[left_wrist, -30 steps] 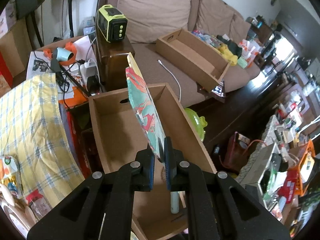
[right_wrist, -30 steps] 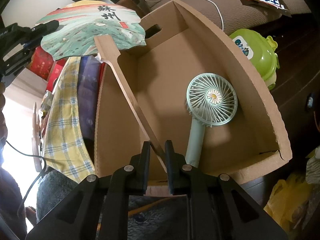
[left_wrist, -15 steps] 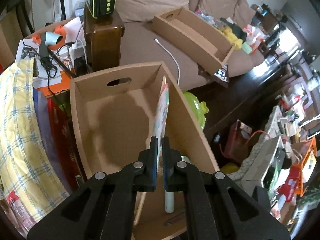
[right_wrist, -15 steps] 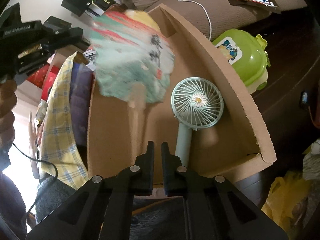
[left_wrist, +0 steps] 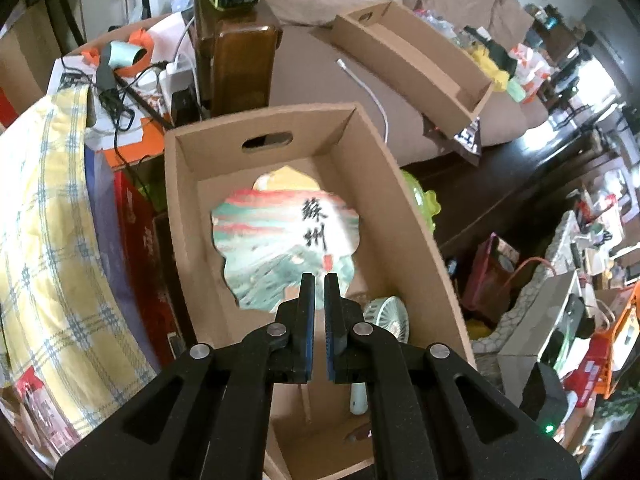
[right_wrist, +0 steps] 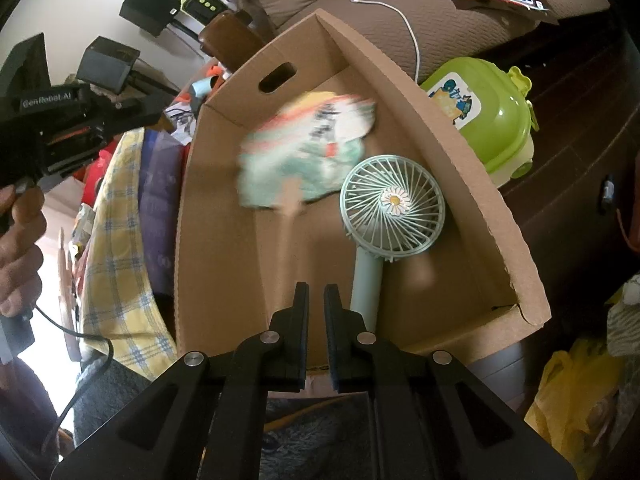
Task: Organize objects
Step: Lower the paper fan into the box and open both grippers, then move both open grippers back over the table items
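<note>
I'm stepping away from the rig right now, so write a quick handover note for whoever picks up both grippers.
Left gripper: fingers shut, nothing between them.
Right gripper: fingers shut, empty, at the near end of the open brown cardboard box.
Things: the painted paper hand fan is inside the box. It is blurred in the right wrist view, so it may not have settled. The mint-green handheld electric fan lies flat beside it in the box.
Done: both fans are boxed.
Left: probably check that the paper fan lies flat. The lime-green lidded plastic container sits outside the box; whether it belongs inside is unclear.
</note>
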The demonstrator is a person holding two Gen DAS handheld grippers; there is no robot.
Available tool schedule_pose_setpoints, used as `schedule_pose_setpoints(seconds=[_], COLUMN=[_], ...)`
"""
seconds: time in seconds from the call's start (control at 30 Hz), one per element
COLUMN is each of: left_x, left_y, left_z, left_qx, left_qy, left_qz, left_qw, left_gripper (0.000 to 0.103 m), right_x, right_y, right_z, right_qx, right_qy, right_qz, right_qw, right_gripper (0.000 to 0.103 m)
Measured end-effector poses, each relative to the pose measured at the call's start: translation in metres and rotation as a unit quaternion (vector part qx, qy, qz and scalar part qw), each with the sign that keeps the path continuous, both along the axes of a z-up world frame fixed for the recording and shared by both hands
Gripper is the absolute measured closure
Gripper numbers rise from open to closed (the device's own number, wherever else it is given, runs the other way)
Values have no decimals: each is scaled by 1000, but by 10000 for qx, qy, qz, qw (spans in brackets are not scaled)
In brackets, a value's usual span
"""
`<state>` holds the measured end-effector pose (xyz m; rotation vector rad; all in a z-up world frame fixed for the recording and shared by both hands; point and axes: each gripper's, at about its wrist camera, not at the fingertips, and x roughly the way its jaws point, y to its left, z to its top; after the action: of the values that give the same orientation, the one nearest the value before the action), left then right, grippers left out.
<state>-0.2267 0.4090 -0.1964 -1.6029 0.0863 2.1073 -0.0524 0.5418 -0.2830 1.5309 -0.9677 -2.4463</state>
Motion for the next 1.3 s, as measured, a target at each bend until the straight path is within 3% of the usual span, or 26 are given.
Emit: schedule_pose_setpoints(seconds=[0.13,0.33,0.4,0.5,0.57,0.6,0.73,0.83,0.9,1.0,1.13,1.3], left_x=[16,52,64,80,91,93,104,106,105,103,103,104], left_y=[7,1,-18,-50,-71,-78,-117,-146,-167,-199,-248,-322], left_z=[-1,28,37,52,61,64,83,98,106,113,121,125], left_qx=[-143,-16,195,289,350,325,62,-142,-252,-242,-255,-502], left_qy=[-220,100,86,177,243,267,445,800,1056,1235,1478,1800], left_qz=[-346,-808,-802,-746,-756,-763,-845,-704,-490,-137,257,892], left_qw=[9991,9967,9965,9966,9962,9962,9954,9942,9929,9920,9883,9783], left_gripper=[99,94,87,84,73,68,65,48,40,38,36,20], right_x=[0,0,0,2,3,3,2,0,1,6,9,19], right_y=[0,1,2,8,11,11,5,-5,-10,-16,-24,-37], right_z=[1,2,2,2,3,4,9,17,29,49,60,76], right_qx=[-16,-32,-19,-61,-87,-110,-92,87,243,490,782,989], right_qy=[-1,-8,-21,-22,-4,17,145,290,553,933,901,1062], right_qz=[-23,-46,-97,-211,-266,-284,-196,-20,84,153,185,278], right_qw=[10000,10000,9999,9998,9996,9995,9997,9995,9981,9943,9927,9890], right_gripper=[95,94,94,94,94,94,89,88,79,68,55,53])
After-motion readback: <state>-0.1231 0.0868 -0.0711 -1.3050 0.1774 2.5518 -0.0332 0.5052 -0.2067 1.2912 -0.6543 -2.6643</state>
